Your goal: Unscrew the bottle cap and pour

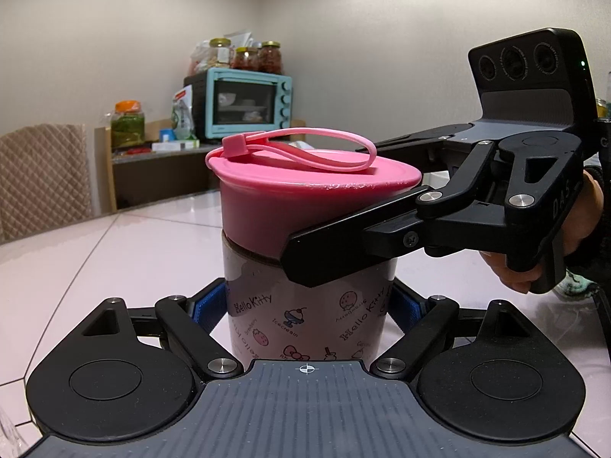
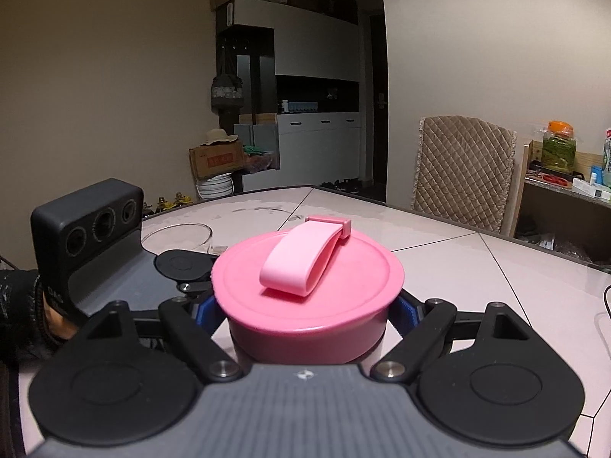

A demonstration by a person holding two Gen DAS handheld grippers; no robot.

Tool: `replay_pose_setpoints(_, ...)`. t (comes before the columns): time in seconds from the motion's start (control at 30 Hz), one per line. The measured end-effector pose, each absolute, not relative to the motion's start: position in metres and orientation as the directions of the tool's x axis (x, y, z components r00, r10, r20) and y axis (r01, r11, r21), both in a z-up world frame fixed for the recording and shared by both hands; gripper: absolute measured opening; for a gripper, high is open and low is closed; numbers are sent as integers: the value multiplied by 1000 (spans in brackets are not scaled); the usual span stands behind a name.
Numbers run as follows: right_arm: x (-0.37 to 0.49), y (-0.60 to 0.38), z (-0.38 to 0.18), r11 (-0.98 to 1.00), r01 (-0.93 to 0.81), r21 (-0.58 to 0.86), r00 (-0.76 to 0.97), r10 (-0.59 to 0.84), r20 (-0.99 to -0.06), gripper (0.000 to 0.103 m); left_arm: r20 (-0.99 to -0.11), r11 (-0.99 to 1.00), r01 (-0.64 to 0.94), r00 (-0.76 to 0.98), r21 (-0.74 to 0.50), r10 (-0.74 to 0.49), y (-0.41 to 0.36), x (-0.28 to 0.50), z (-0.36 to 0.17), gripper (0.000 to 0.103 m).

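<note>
A Hello Kitty bottle (image 1: pixel 305 305) stands upright on the white table, with a wide pink cap (image 1: pixel 305 187) and a pink strap loop on top. My left gripper (image 1: pixel 309 307) is shut on the bottle's body, blue pads against both sides. My right gripper (image 2: pixel 311 311) is shut on the pink cap (image 2: pixel 305 278); in the left wrist view it (image 1: pixel 343 229) comes in from the right, one black finger (image 1: pixel 324 252) across the cap's lower edge. The left gripper's body (image 2: pixel 91 236) shows at the left of the right wrist view.
A clear glass bowl (image 2: pixel 179 236) stands on the table (image 2: pixel 477 278) behind the left gripper. A quilted chair (image 2: pixel 462 168) stands at the far edge. A side counter holds a teal toaster oven (image 1: pixel 248 103) and jars (image 1: pixel 128 122).
</note>
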State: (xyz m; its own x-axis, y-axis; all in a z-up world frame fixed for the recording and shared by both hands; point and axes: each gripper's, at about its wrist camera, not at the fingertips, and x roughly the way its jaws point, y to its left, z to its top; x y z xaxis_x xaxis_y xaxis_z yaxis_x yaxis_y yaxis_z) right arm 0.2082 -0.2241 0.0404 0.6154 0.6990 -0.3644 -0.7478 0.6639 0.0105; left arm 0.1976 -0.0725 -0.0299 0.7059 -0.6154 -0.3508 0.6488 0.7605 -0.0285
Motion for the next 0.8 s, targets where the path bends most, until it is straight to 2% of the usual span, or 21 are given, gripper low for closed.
replay_pose_setpoints(0.13, 203, -221, 41, 680, -733, 10, 633, 687, -357, 97, -350, 761, 648, 706, -29, -616, -72, 198, -29, 90)
replay_pose_setpoints(0.2, 196, -226, 49, 706, -708, 14, 656, 666, -355, 99, -350, 761, 649, 706, -29, -616, -72, 198, -29, 90)
replay_pose_setpoints(0.6, 167, -210, 46, 865, -501, 12, 823, 480, -304, 99, -349, 760, 649, 707, -27, -615, -71, 198, -30, 90)
replay_pose_setpoints(0.8, 169, -203, 38, 892, -452, 17, 850, 437, -295, 99, -349, 760, 649, 707, -27, -615, -71, 198, -30, 90)
